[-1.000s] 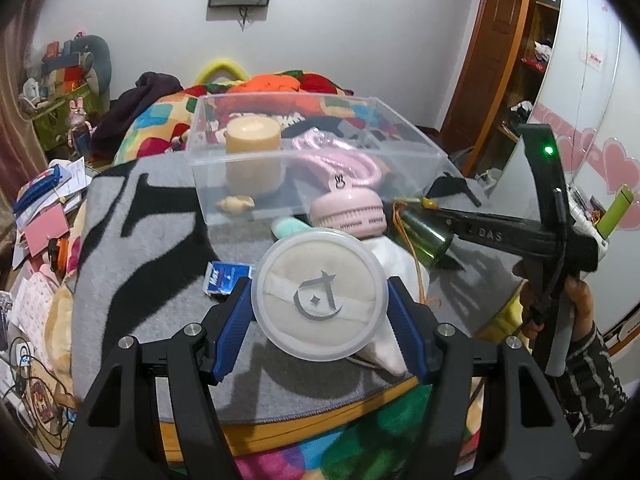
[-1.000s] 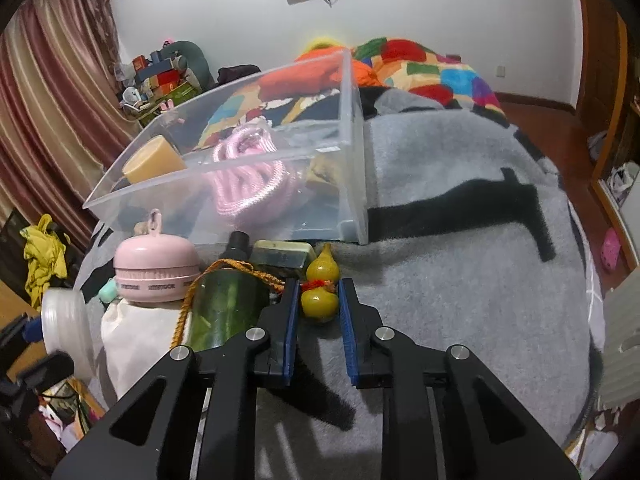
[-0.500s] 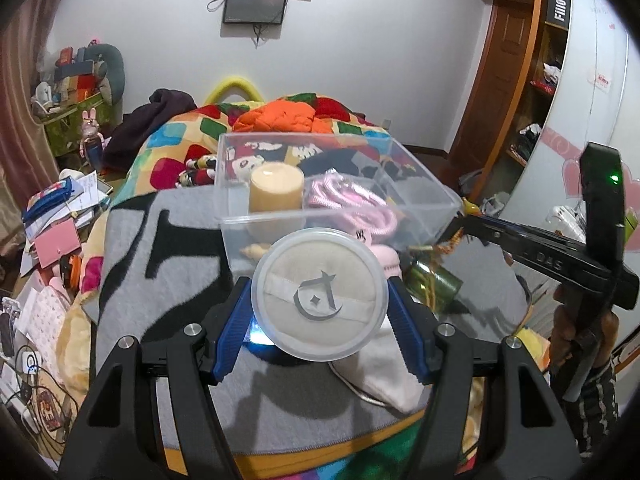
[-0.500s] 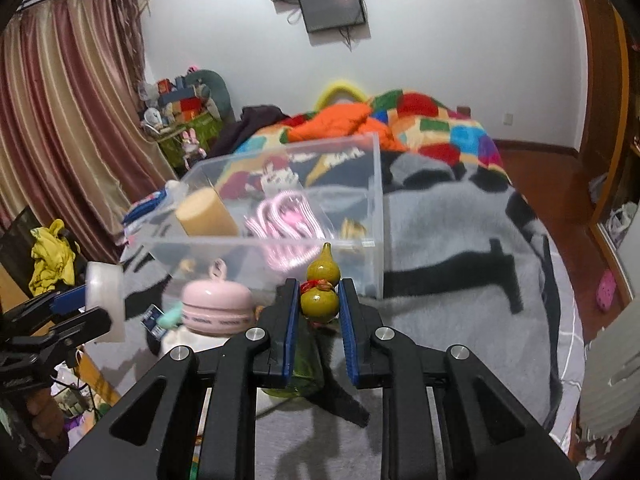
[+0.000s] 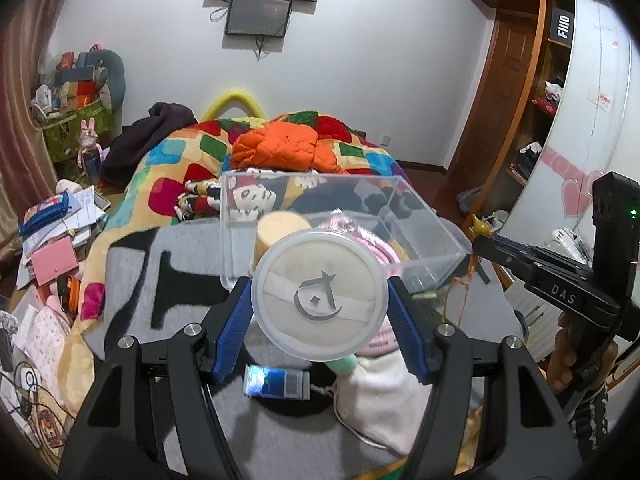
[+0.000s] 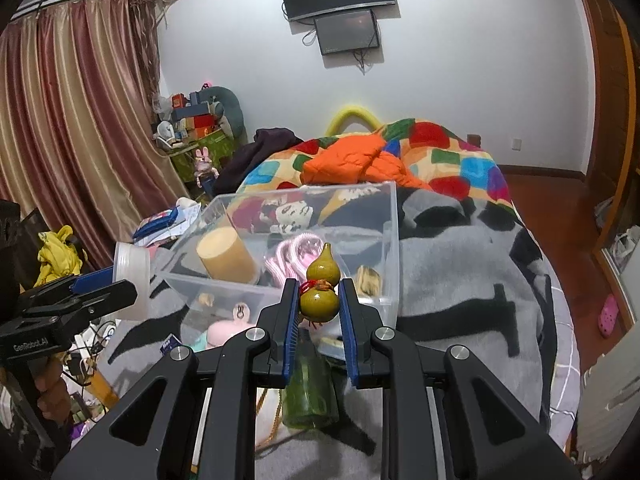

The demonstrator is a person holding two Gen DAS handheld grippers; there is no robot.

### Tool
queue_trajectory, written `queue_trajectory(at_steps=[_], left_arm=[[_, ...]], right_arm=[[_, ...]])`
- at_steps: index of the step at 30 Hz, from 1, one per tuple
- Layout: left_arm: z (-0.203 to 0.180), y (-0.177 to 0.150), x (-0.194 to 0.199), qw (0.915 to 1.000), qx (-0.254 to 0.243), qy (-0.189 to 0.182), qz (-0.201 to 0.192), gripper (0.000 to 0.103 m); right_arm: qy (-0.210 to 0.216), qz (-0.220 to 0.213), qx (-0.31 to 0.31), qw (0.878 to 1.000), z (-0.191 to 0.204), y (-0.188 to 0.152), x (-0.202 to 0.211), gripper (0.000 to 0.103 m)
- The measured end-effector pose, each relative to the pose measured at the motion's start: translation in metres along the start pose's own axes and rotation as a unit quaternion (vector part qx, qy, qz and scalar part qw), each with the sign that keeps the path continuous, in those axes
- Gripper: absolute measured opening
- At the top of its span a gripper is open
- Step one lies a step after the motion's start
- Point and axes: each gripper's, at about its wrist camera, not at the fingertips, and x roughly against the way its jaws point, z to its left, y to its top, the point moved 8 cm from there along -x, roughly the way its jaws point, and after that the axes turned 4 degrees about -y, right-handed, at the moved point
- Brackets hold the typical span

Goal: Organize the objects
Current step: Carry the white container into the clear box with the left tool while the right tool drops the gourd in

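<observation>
Seen first: a bed under a grey blanket (image 6: pixel 460 264) with black marks, a patchwork quilt (image 6: pixel 448 160) behind.

On the blanket, a clear plastic bin (image 6: pixel 390 248), open at the top. Already inside: a tan cylinder (image 6: pixel 228 256), a pink coiled thing (image 6: pixel 296 252), a small brown piece (image 6: pixel 368 278) near the right wall. So part of the sorting looks done.

Left to put away, lying on the blanket before the bin: a white cloth pouch (image 5: pixel 380 400), a green bottle (image 6: pixel 310 396) with an orange cord, a pink round gadget (image 6: pixel 224 326), a small blue packet (image 5: pixel 276 384), a mint-green thing only half visible.

In the air now, two more items. Left gripper (image 5: pixel 320 312) pinching a round powder puff case (image 5: pixel 320 294) by its rim, pads pressed on both sides, held up in front of the bin's near wall. Right gripper (image 6: pixel 320 312) nearly closed on a small olive-yellow gourd charm (image 6: pixel 320 284) with a red thread at its waist, also held above the blanket, just before the bin's near rim.

Judged stage: middle of the work. Both held items probably headed for the bin; neither over the opening yet, neither released. After that, several loose items to collect.
</observation>
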Motion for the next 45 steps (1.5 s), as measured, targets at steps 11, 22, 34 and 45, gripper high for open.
queue_trajectory(at_steps=[11,22,34,45], left_arm=[[0.007,0.027,-0.014,0.9997,0.009,-0.017,-0.011,0.065],[-0.014,0.034,-0.057,0.9990,-0.007,-0.040,0.019,0.065],[-0.026,0.027,-0.094,0.9977,-0.028,-0.036,0.051,0.065],[-0.023,0.025,-0.103,0.9969,-0.025,-0.041,0.063,0.065]], right_arm=[[-0.004,-0.017,-0.015,1.000,-0.009,0.027,-0.017,0.017],[-0.015,-0.004,-0.010,1.000,-0.011,0.031,-0.049,0.017],[-0.023,0.040,-0.005,0.999,-0.014,0.008,-0.079,0.017],[-0.030,0.055,0.016,0.998,-0.009,0.001,-0.088,0.018]])
